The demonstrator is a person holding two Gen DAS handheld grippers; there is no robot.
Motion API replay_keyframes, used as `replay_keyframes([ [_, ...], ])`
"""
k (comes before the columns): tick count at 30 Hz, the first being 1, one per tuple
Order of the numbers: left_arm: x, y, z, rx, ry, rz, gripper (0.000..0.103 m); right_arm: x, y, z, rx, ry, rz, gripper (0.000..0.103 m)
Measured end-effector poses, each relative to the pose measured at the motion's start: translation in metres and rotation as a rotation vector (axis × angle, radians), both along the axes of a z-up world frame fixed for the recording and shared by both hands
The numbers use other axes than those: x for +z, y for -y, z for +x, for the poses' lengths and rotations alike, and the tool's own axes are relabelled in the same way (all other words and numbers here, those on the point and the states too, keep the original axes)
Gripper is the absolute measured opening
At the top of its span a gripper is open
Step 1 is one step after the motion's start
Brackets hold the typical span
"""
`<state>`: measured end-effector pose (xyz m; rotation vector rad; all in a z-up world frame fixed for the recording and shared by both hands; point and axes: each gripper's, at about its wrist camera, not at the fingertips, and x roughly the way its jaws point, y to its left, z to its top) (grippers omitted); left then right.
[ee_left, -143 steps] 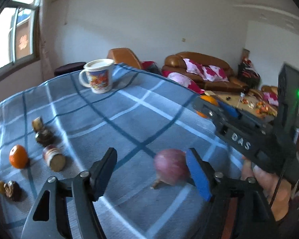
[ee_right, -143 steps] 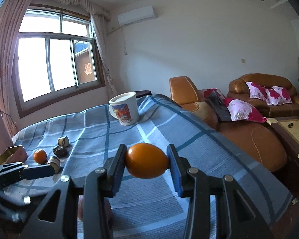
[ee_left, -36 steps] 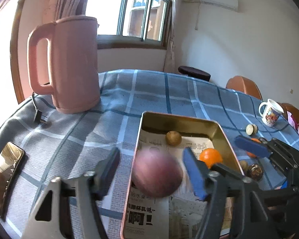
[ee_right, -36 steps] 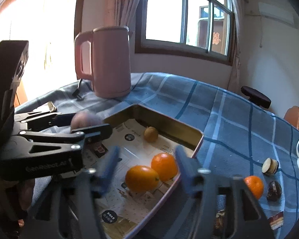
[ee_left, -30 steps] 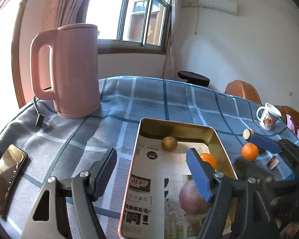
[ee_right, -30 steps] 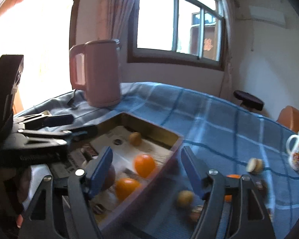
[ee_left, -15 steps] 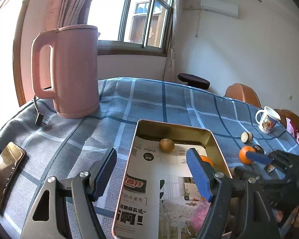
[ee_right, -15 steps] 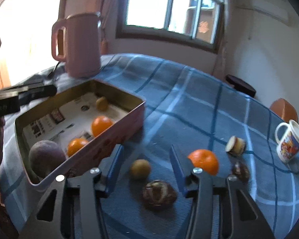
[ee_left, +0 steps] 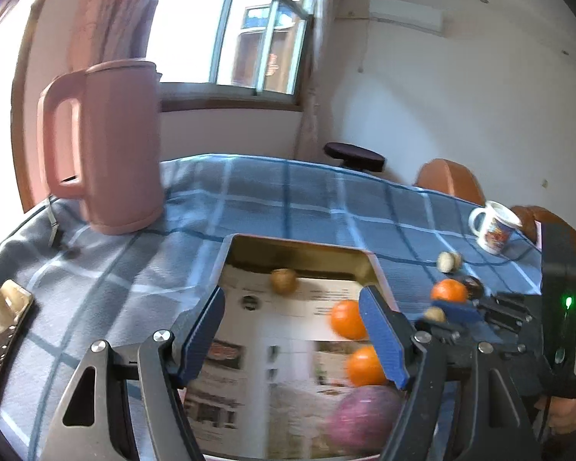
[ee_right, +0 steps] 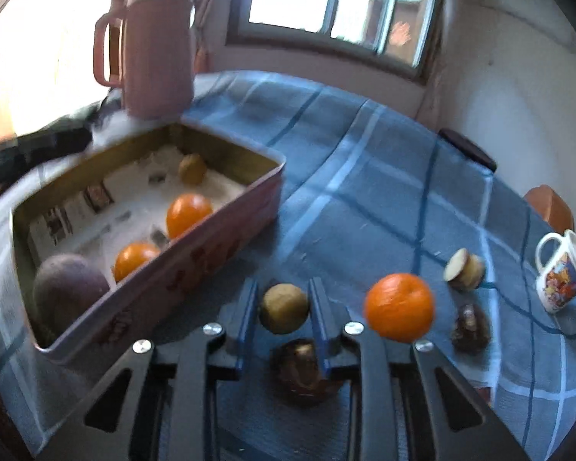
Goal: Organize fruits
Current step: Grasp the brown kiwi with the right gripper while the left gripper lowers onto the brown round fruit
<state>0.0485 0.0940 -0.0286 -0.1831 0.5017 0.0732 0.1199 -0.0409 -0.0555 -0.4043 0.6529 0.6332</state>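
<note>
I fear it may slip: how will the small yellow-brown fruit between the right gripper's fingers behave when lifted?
The yellow-brown fruit is round, so it would probably roll if released. The right gripper touches only its sides, so it might slip. It looks small, likely light.

Purple fruit [ee_left: 363, 420] motion-blurred, partly behind a finger; dark lump [ee_right: 301, 370] under right fingers unidentifiable.

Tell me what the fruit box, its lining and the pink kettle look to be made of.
Box: likely tin-plated metal; thin walls, rolled rim, dull gold inside, pink printed outside.
Lining: printed paper, probably newspaper; white sheet with text and pictures lying flat.
Kettle: probably matte plastic; even pink, soft sheen, moulded handle. A coated metal shell cannot be ruled out.
</note>
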Motion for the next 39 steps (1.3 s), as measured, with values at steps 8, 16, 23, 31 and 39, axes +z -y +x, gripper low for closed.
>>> replay_keyframes([
  [8, 0.004, 0.086, 0.018, -0.201, -0.022, 0.062, 0.074, 0.021, 0.078, 0.003, -0.233, 0.08, 0.155, 0.029],
  [16, -0.019, 0.147, 0.049, -0.302, -0.132, 0.097, 0.074, 0.027, 0.125, 0.007, -0.338, 0.086, 0.231, 0.029],
  [23, -0.034, 0.168, 0.063, -0.342, -0.215, 0.131, 0.066, 0.031, 0.131, 0.003, -0.333, 0.102, 0.268, 0.029],
  [31, -0.043, 0.166, 0.073, -0.328, -0.285, 0.158, 0.058, 0.029, 0.132, 0.005, -0.329, 0.093, 0.284, 0.03],
  [39, -0.05, 0.153, 0.082, -0.328, -0.336, 0.121, 0.041, 0.028, 0.129, 0.006, -0.329, 0.086, 0.266, 0.03],
])
